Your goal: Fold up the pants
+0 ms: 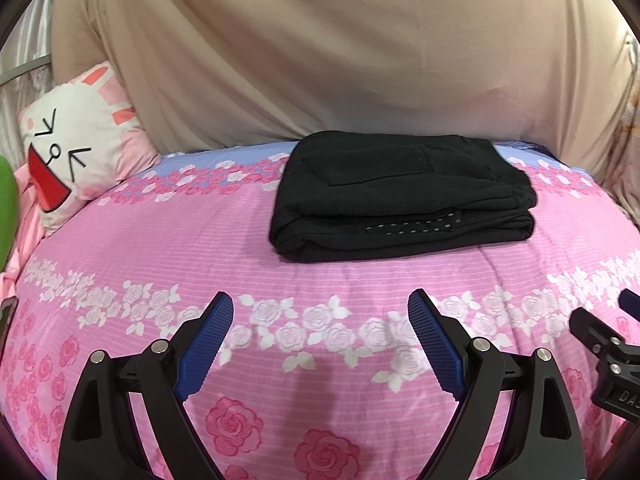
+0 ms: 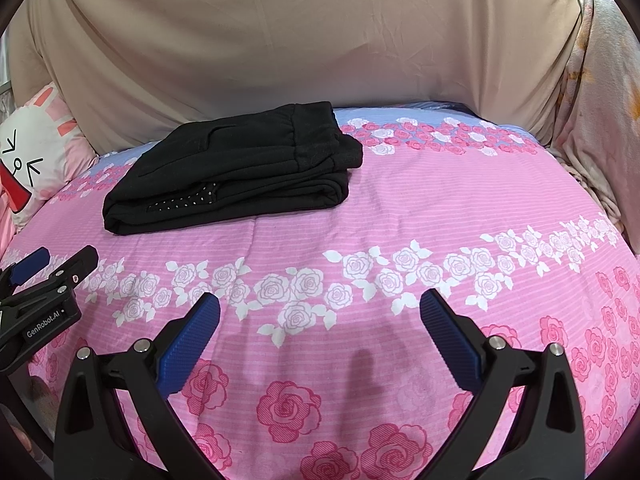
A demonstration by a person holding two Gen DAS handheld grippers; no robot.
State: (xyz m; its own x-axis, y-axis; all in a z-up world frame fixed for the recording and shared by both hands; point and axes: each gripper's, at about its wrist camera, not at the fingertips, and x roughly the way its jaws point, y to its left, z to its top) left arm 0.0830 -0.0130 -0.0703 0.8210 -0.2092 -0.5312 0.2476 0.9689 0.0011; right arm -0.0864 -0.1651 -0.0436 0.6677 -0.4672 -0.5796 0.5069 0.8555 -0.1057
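Note:
Black pants [image 1: 400,196] lie folded into a thick flat stack on the pink flowered bedspread [image 1: 280,240], toward the far side of the bed. The same pants [image 2: 236,172] sit at the left in the right wrist view, with a dotted strip showing between the layers. My left gripper [image 1: 320,308] hovers open over the bedspread, well short of the stack, nothing between its blue pads. My right gripper [image 2: 320,308] is open too, holding nothing, with the pants ahead and to its left. Each gripper shows at the edge of the other's view.
A beige sheet [image 1: 320,48] hangs behind the bed. A white and pink cartoon rabbit pillow [image 1: 76,144] leans at the far left. Pale patterned cloth [image 2: 600,100] drapes along the right side. Something green [image 1: 6,208] pokes in at the left edge.

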